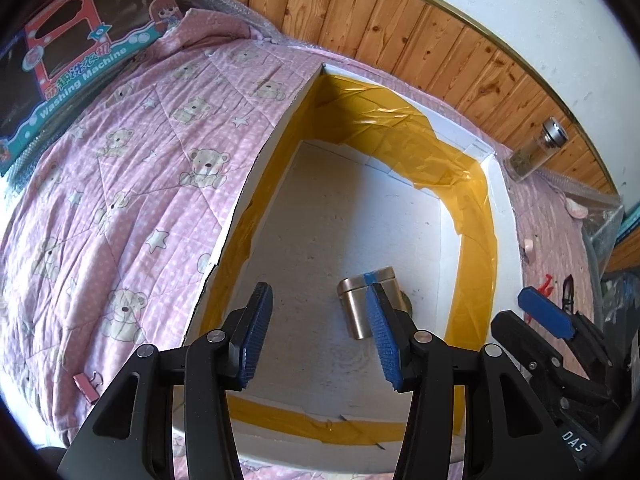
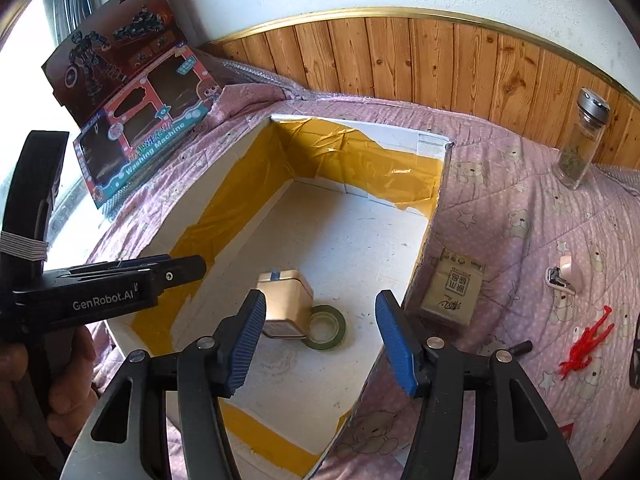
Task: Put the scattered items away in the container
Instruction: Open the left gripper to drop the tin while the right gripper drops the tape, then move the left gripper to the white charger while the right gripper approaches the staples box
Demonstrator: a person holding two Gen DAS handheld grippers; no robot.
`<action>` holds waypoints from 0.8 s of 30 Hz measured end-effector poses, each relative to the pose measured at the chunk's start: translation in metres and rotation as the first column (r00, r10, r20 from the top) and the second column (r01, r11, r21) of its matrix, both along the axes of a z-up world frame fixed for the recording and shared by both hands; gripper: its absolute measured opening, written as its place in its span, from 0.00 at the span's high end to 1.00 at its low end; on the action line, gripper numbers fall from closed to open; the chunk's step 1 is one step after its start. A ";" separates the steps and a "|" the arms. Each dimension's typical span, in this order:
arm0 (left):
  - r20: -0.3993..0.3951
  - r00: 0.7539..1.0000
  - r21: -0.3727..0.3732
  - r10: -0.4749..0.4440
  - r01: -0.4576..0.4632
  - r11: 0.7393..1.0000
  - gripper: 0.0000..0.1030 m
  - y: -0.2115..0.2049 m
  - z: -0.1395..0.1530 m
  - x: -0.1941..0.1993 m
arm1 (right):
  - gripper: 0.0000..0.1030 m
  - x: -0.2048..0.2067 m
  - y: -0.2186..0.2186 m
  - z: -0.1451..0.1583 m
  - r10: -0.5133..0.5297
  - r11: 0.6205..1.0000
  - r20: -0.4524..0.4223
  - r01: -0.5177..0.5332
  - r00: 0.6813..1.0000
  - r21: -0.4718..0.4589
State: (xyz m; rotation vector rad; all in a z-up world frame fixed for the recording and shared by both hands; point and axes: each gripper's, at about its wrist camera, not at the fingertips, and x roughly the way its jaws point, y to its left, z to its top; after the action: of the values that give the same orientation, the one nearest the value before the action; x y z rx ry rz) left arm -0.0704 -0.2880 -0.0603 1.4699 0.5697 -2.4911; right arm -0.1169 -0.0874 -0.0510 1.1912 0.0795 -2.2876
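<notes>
Small silver metal tin (image 2: 286, 304) lies on floor of white foam box with yellow tape (image 2: 352, 236), touching green tape roll (image 2: 326, 326). Right tool (image 2: 320, 338) above them, jaws wide, empty. Left tool (image 1: 316, 334) likewise wide, tin beside its right pad.

In the left wrist view, the right finger of the left hand-held gripper (image 1: 316, 336) covers part of the metal tin (image 1: 362, 304), and the roll of tape (image 1: 407, 302) behind the tin shows only as a dark sliver. In the right wrist view the tin hides the tape roll's near-left side, a dark object (image 2: 635, 354) is cut off by the right edge and cannot be identified, and a small black cylinder (image 2: 519, 347) beside the right finger is too small to tell. The printing on the tan packet (image 2: 454, 292) is too small to read, and the person's hand (image 2: 60, 376) at the lower left is partly covered by the gripper it holds.
</notes>
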 end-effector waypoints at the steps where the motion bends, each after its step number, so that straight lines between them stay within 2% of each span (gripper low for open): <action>1: 0.001 1.000 -0.004 -0.003 0.003 1.000 0.50 0.002 0.001 0.003 | 0.43 0.005 0.004 0.003 -0.004 1.000 -0.004 0.004 1.000 -0.020; 2: 0.003 1.000 -0.007 -0.007 0.007 1.000 0.50 0.005 0.002 0.006 | 0.44 0.010 0.007 0.005 -0.007 0.999 -0.011 0.006 1.000 -0.036; 5: 0.009 1.000 -0.014 -0.024 0.024 1.000 0.50 0.017 0.002 0.016 | 0.60 0.027 0.017 0.010 0.001 0.996 -0.018 -0.003 1.000 -0.087; 7: 0.010 0.999 -0.024 -0.044 0.044 0.999 0.50 0.026 0.002 0.022 | 0.65 0.038 0.023 0.009 0.006 0.993 -0.011 -0.007 1.000 -0.114; 16: -0.006 0.992 -0.093 -0.127 0.126 0.988 0.50 0.075 0.018 0.047 | 0.66 0.068 0.060 -0.002 -0.022 0.977 0.051 0.032 0.998 -0.210; 24: -0.045 0.967 -0.149 -0.251 0.242 0.959 0.50 0.136 0.037 0.065 | 0.66 0.090 0.098 -0.010 -0.057 0.956 0.100 0.083 0.993 -0.281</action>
State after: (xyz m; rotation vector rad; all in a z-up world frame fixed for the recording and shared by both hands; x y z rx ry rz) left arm -0.0059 -0.1516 -0.0236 1.4931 0.2212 -2.7089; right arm -0.0271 0.0104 -0.0613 1.1577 -0.3212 -2.2090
